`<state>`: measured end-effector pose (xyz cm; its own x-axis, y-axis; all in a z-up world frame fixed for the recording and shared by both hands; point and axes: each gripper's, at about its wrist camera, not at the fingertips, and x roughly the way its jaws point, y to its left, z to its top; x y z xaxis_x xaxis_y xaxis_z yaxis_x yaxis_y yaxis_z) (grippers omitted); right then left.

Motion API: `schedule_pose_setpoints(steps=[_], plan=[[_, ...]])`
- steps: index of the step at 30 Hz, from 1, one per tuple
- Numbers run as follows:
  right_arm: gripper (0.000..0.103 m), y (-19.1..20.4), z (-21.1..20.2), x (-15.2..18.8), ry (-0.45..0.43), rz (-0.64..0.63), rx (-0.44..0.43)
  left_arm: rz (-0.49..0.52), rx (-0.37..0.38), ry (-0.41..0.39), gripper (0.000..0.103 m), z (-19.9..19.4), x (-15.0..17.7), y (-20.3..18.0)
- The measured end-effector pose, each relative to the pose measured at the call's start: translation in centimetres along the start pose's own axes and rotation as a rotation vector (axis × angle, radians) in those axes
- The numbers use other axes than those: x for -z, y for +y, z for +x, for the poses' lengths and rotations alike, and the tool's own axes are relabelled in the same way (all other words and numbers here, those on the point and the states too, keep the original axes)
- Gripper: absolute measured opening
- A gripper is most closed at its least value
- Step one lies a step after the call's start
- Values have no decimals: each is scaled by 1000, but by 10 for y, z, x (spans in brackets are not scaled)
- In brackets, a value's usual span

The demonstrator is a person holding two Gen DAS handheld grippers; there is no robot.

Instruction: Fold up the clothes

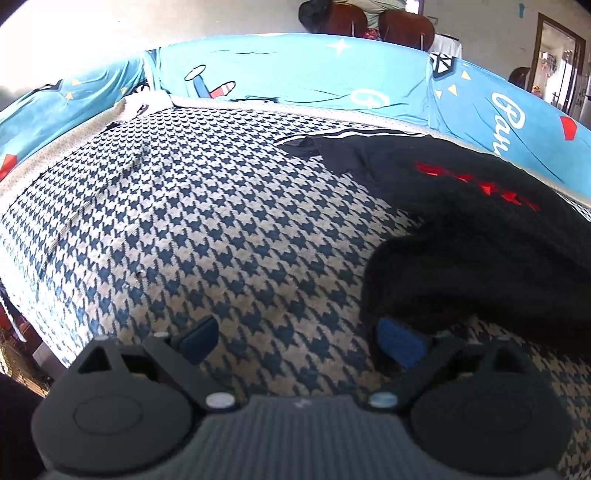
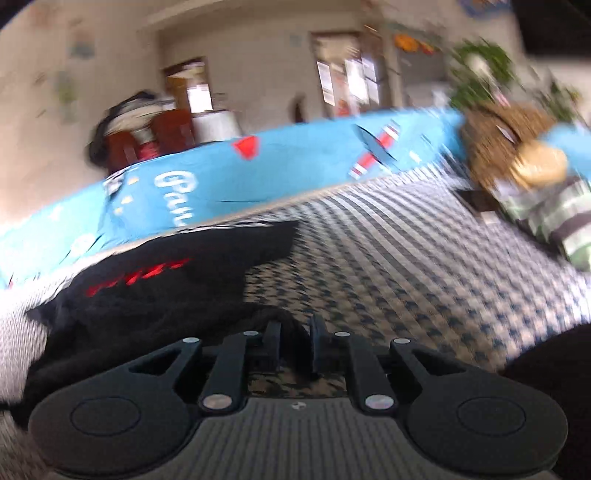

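Note:
A black garment (image 1: 480, 221) with red lettering (image 1: 476, 184) lies crumpled on the houndstooth-covered surface (image 1: 203, 221), to the right in the left wrist view. My left gripper (image 1: 297, 339) is open just above the surface; its right blue pad (image 1: 400, 343) touches a rolled fold of the garment, and its left pad (image 1: 195, 338) is over bare cloth. The right wrist view is blurred. There the black garment (image 2: 166, 280) lies to the left, and a raised fold of it runs up between the fingers of my right gripper (image 2: 295, 341), which is shut on it.
A blue cartoon-print cover (image 1: 295, 74) forms a raised back along the far edge. In the right wrist view a green-and-white striped cloth (image 2: 546, 218) and a brown fuzzy item (image 2: 498, 147) lie at the far right, beside a dark flat object (image 2: 476, 201). Brown chairs (image 1: 384, 22) stand behind.

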<state>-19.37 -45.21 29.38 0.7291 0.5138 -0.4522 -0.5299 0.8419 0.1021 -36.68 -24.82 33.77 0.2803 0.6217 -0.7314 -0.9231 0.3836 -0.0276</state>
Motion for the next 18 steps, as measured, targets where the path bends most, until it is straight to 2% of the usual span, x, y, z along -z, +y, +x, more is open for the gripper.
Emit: schedule_pose_setpoints(steps=[5,10,14,16,18], plan=[[14,-4,-3,0,-12,22,26,-18,-19,-6,98,0,-2,3],[20,-13,-10,-3,-7,86,35,-22,-30,-4,99,0,-2,5],[38,-15,-17,-5,-2,100,20,-36,-21,-2,103,0,-3,7],[43,-13,-21,-5,-7,88,-1,-38,-10,-1,103,-1,-5,6],[48,-6,-20,-4,14,52,-63,-28,10,-2,103,0,-9,3]])
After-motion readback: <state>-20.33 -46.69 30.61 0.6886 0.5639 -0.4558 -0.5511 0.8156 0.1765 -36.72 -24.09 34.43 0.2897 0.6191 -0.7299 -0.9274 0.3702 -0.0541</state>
